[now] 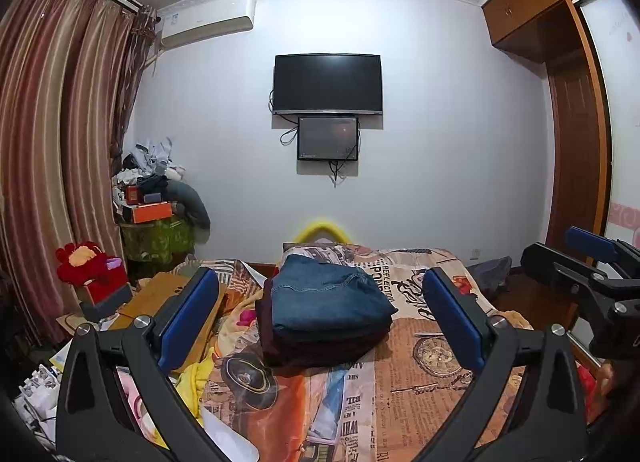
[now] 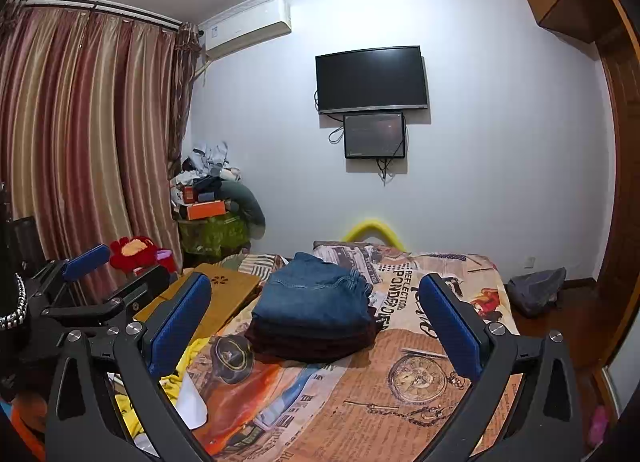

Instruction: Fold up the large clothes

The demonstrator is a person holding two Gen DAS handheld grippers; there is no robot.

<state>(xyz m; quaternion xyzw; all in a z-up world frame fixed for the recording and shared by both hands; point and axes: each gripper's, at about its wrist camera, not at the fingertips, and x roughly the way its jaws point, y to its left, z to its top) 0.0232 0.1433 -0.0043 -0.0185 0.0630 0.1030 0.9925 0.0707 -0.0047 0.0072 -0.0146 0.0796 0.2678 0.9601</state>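
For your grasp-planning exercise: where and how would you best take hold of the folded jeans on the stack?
Probably grip the jeans at their near folded edge, coming in low from the front. That edge is thick, faces both open grippers, left and right, and overhangs the dark clothes below.

A television (image 1: 327, 84) is mounted on the wall above a smaller screen (image 1: 327, 139). Striped curtains (image 1: 56, 122) are hung at the left, beside an air conditioner (image 1: 208, 20). A printed bedspread (image 1: 432, 366) is spread over the bed.
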